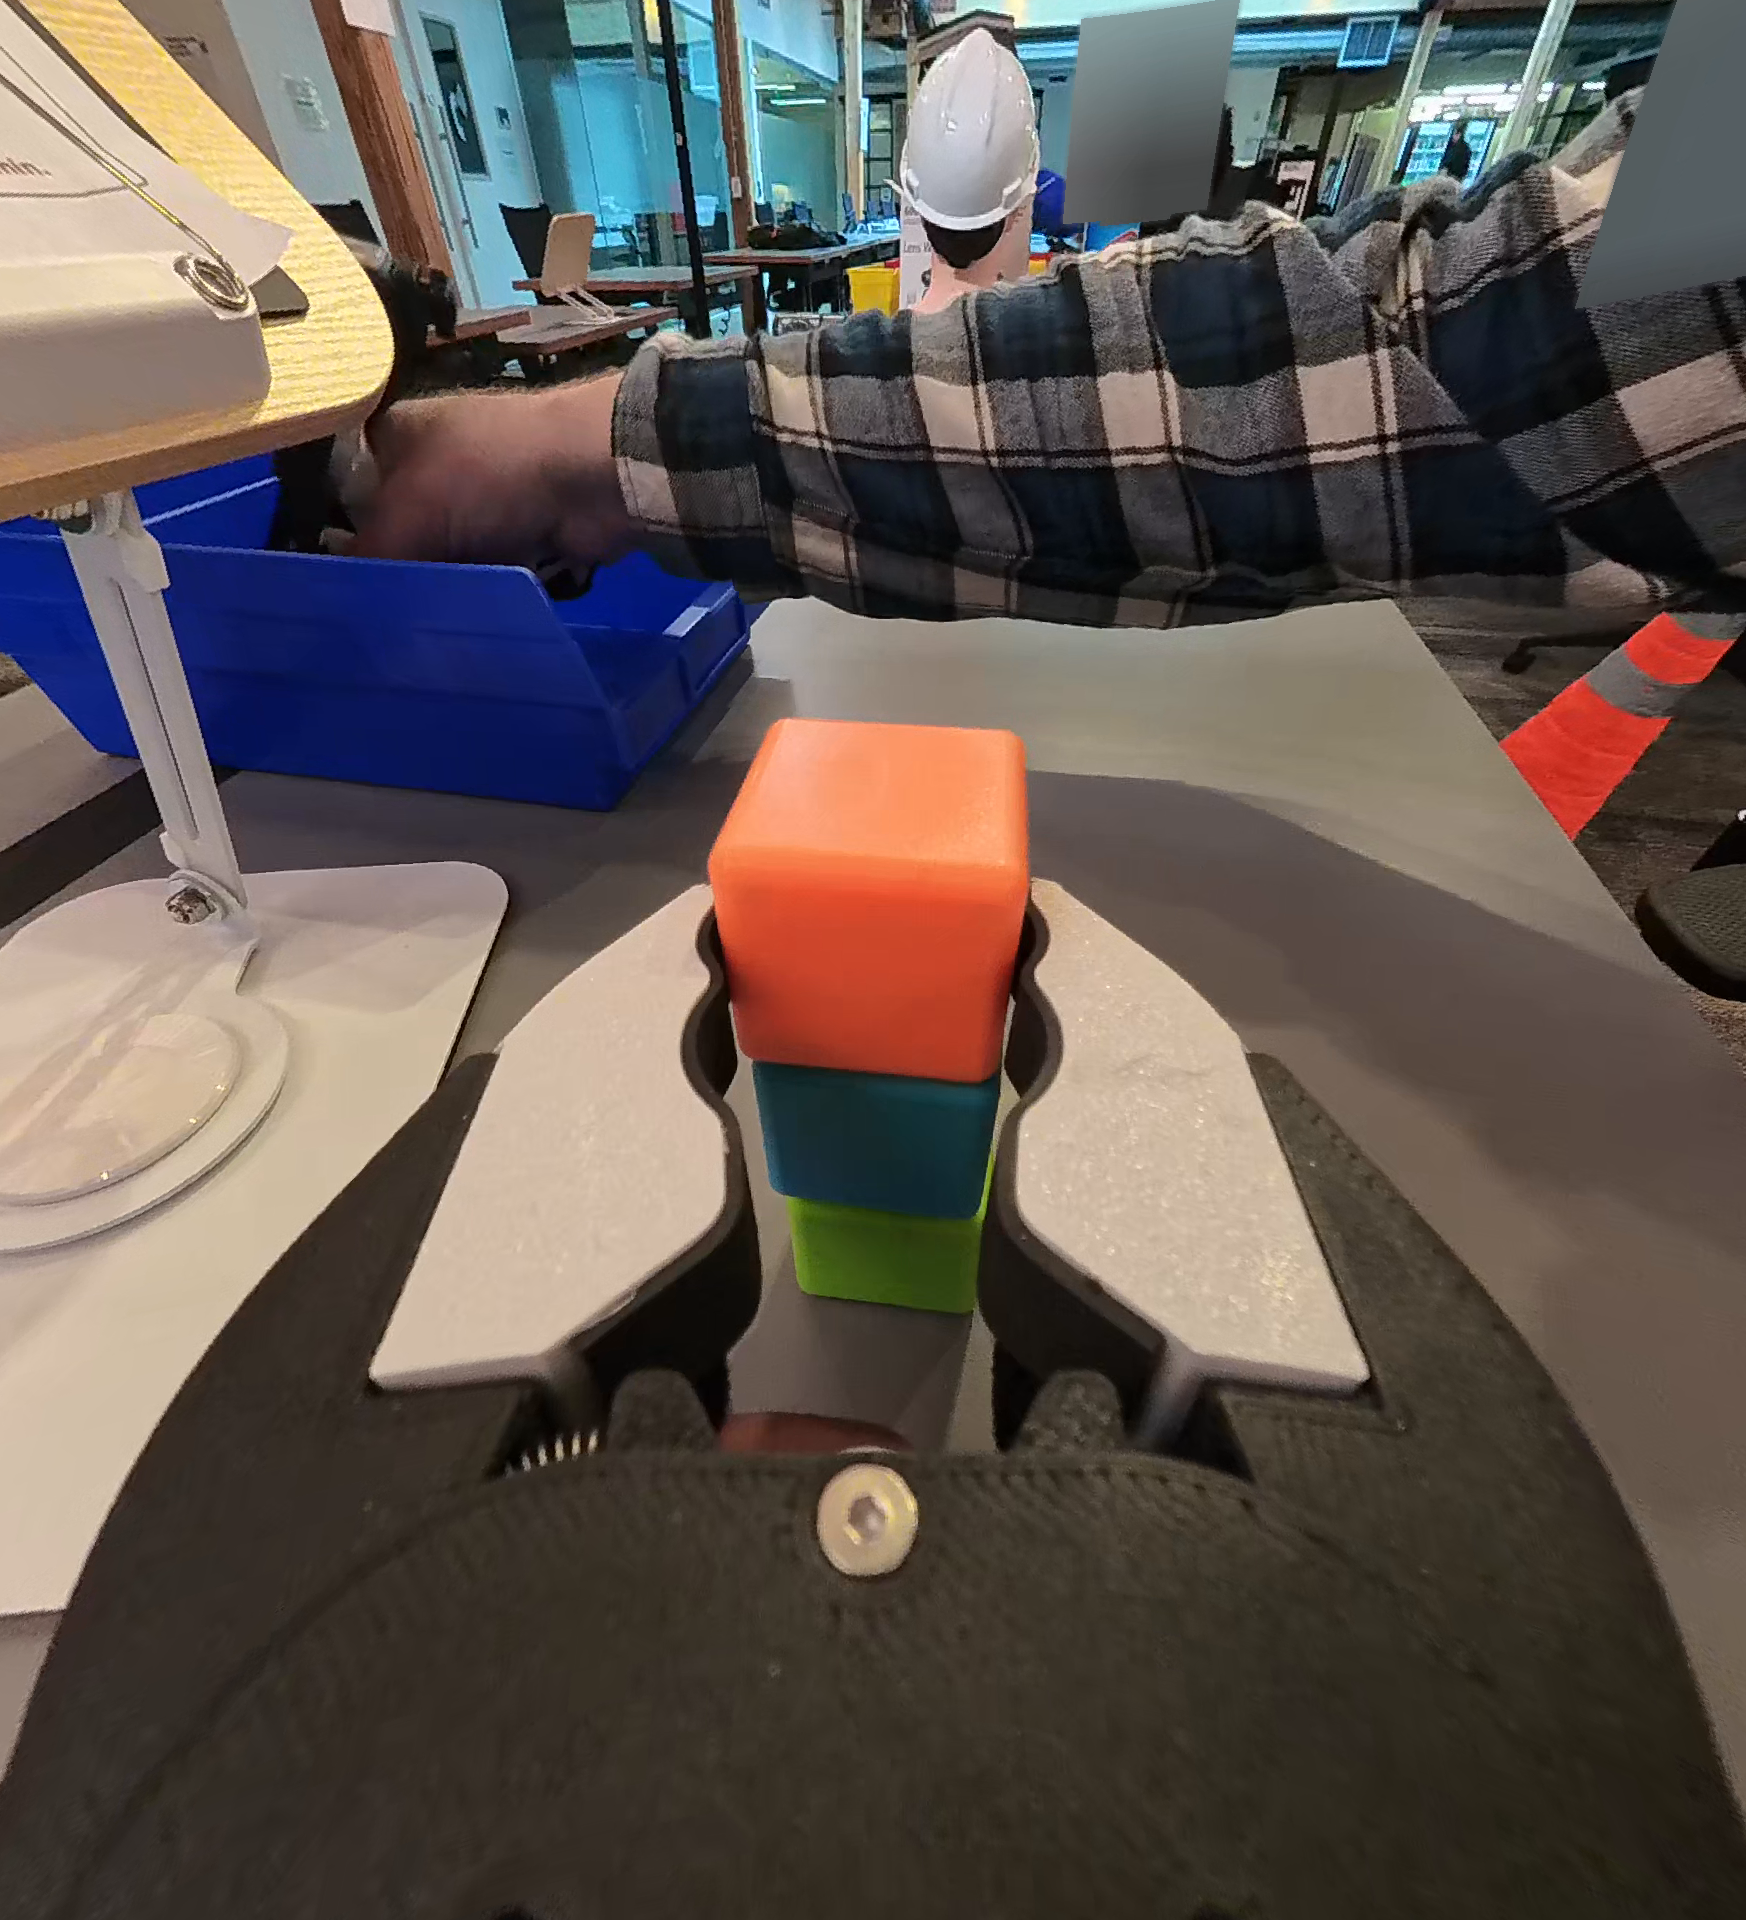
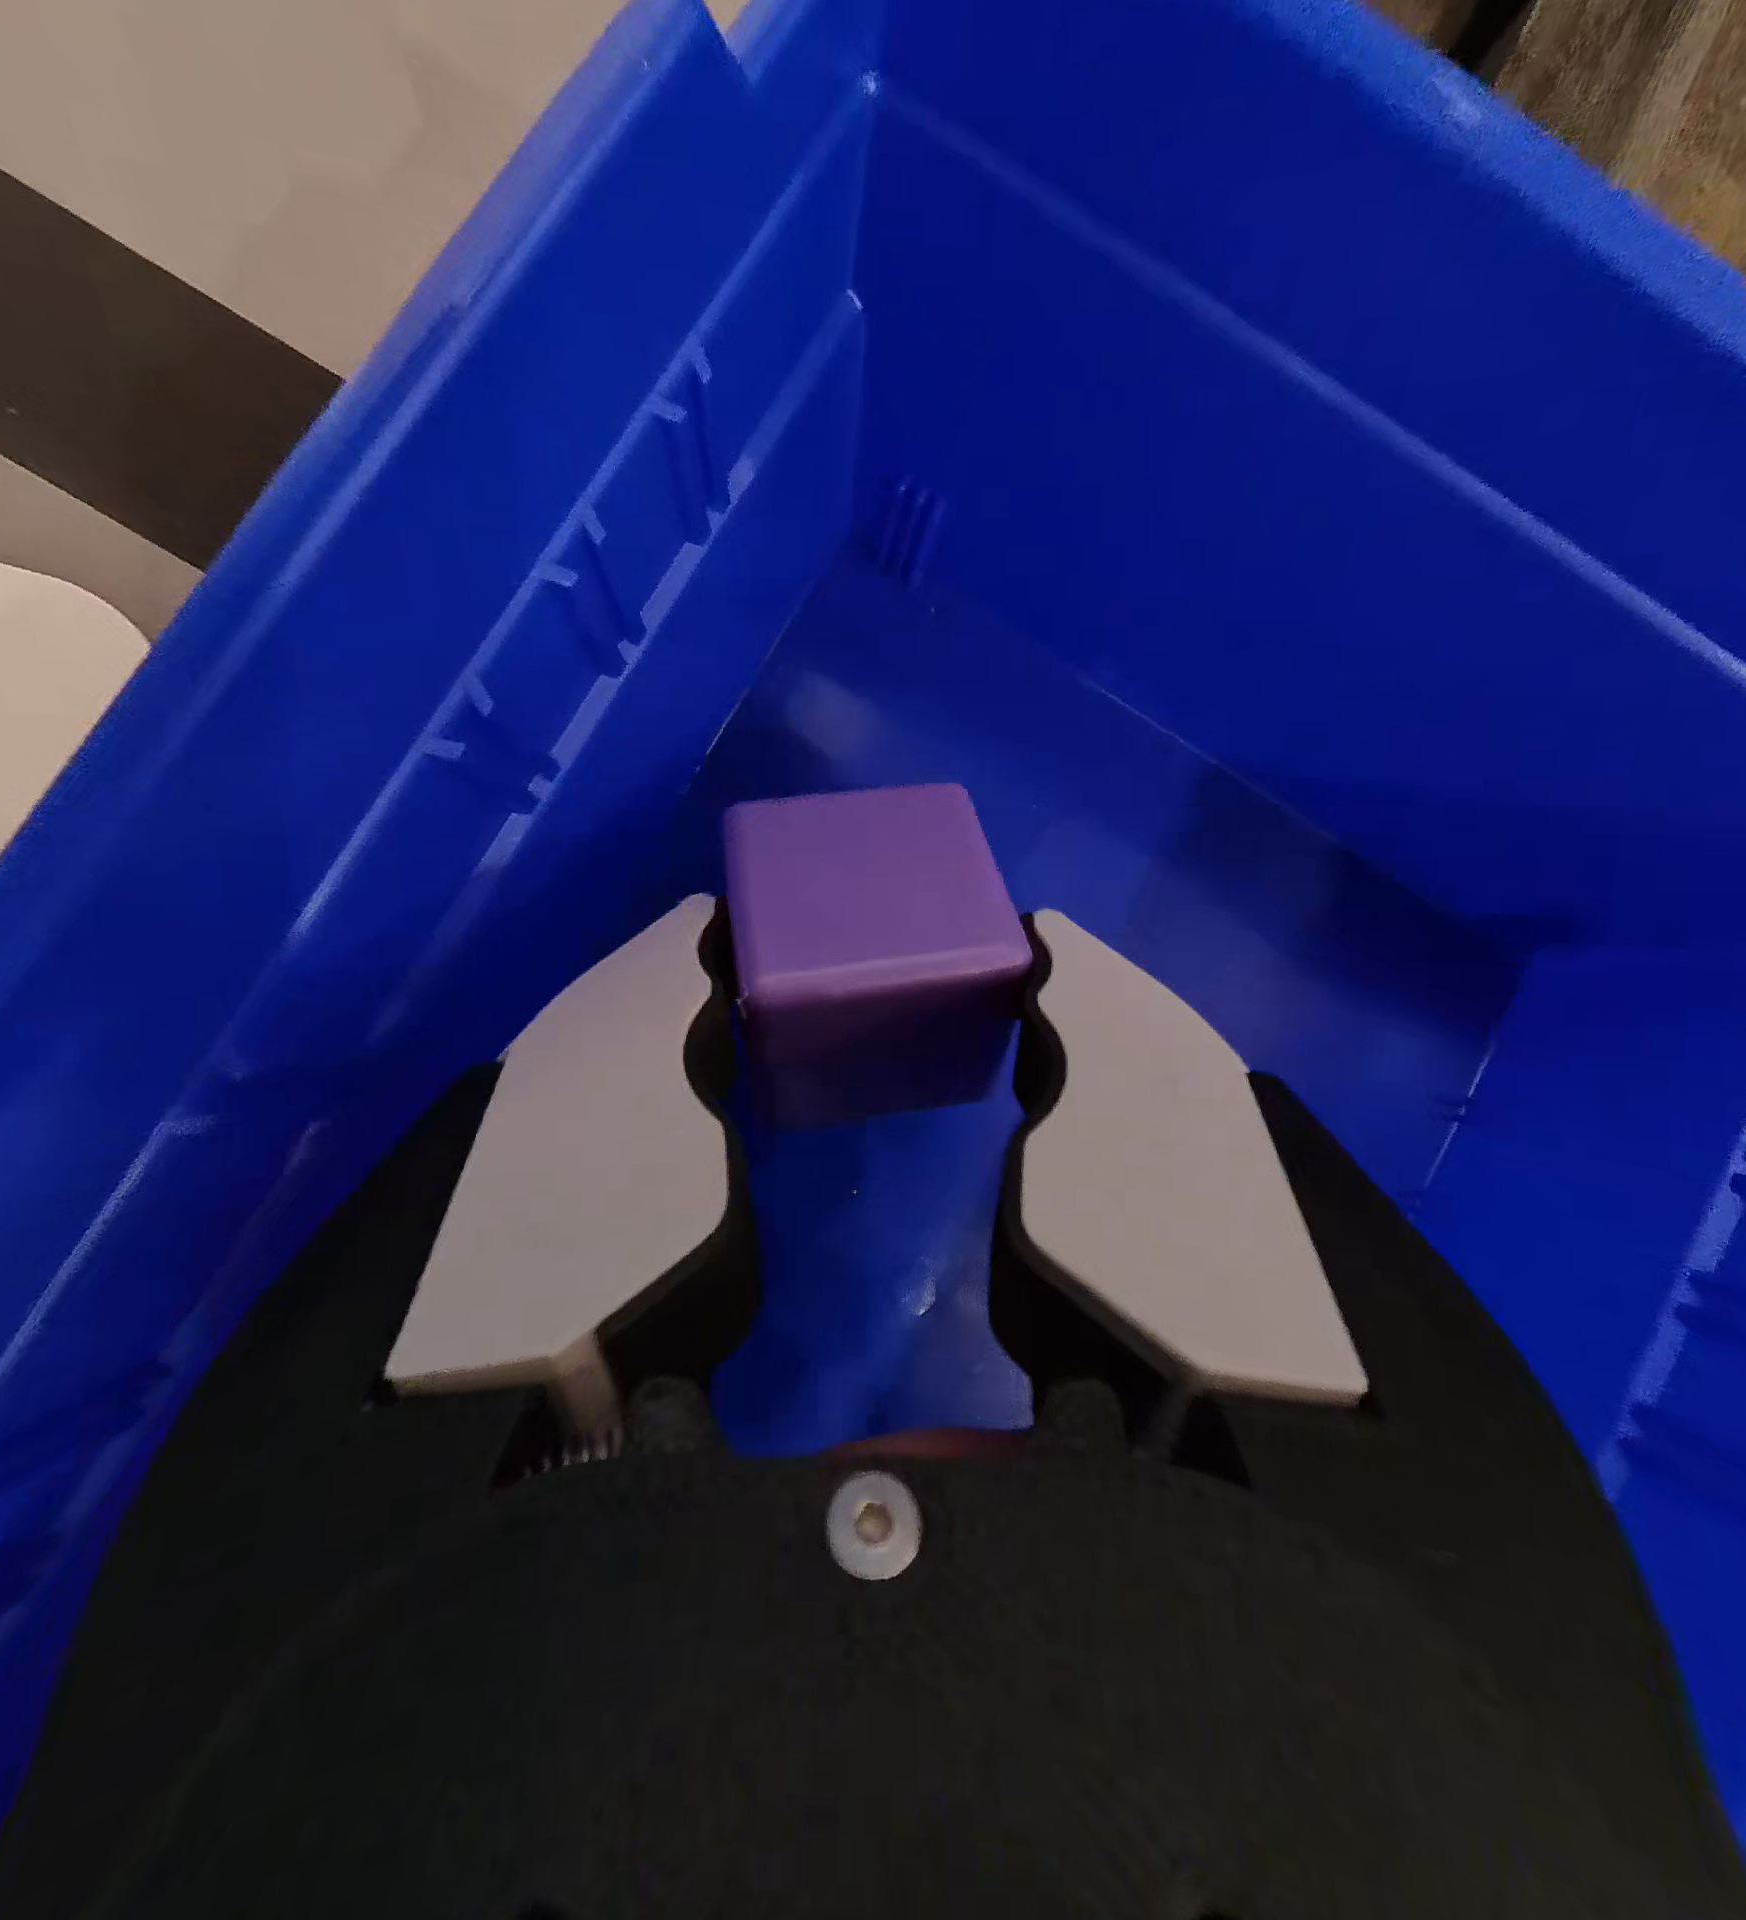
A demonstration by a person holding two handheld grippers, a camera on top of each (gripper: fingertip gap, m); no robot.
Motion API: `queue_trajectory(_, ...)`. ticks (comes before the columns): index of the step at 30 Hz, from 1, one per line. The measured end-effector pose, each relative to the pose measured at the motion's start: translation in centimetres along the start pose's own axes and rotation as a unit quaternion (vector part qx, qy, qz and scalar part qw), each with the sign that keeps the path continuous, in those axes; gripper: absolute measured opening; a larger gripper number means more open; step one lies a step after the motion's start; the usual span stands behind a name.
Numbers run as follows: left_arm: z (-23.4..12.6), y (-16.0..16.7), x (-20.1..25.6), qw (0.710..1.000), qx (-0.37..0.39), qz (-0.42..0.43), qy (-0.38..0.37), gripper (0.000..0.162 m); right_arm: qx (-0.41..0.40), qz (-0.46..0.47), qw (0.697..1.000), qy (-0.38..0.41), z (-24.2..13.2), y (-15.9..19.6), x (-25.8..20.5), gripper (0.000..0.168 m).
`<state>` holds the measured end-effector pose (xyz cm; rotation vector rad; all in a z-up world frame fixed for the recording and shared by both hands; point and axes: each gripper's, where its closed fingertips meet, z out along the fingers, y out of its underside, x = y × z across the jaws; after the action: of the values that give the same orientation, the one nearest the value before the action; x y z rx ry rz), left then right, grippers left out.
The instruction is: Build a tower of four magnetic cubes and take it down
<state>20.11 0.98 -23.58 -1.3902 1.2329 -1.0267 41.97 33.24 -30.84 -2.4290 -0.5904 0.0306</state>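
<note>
A stack of three cubes stands on the grey table (image 1: 1264,831): orange cube (image 1: 869,831) on top, teal cube (image 1: 874,1143) in the middle, green cube (image 1: 884,1262) at the bottom. My left gripper (image 1: 869,935) is shut on the orange cube, with its fingertips pressed against the cube's two sides. My right gripper (image 2: 869,951) is shut on a purple cube (image 2: 864,904) and holds it inside the blue bin (image 2: 1212,468), near a corner. In the left wrist view a hand (image 1: 474,488) in a plaid sleeve reaches into the blue bin (image 1: 381,675); the right gripper itself is hidden there.
A white stand (image 1: 225,987) with a wooden top (image 1: 308,343) and papers stands at the left, in front of the bin. An orange cone (image 1: 1617,717) and a chair base (image 1: 1742,935) are on the floor at the right, beyond the table edge. Some 40 cm of space lies between my two pairs of fingers.
</note>
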Motion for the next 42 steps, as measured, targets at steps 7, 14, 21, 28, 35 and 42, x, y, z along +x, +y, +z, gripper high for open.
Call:
queue_trajectory(7, 0.0, 0.0, 0.0, 1.000, 0.000, -0.001, 0.000, 0.050, 0.044, 0.024, 0.999, -0.013, -1.6, -1.2, 0.2, 0.060)
queue_trajectory(14, 0.0, 0.0, 0.0, 1.000, 0.002, -0.004, 0.000, 0.050, 0.075, 0.034, 0.996, -0.026, -4.9, -2.3, 0.3, 0.061)
queue_trajectory(21, 0.0, 0.0, 0.0, 1.000, 0.000, 0.000, 0.000, 0.050, 0.193, 0.055, 0.980, -0.016, -14.1, -3.5, 0.4, 0.057)
queue_trajectory(28, 0.2, -0.1, 0.2, 1.000, -0.004, 0.004, 0.001, 0.050, 0.263, -0.028, 0.964, -0.017, -24.2, -0.2, -4.9, 0.055)
queue_trajectory(35, 0.2, -0.1, 0.4, 1.000, 0.005, -0.012, 0.008, 0.050, 0.261, -0.091, 0.960, -0.052, -25.0, 2.0, -11.4, 0.052)
queue_trajectory(42, 0.2, -0.7, 0.5, 1.000, 0.015, -0.008, 0.001, 0.059, 0.262, -0.156, 0.951, -0.045, -25.7, 1.4, -14.9, 0.052)
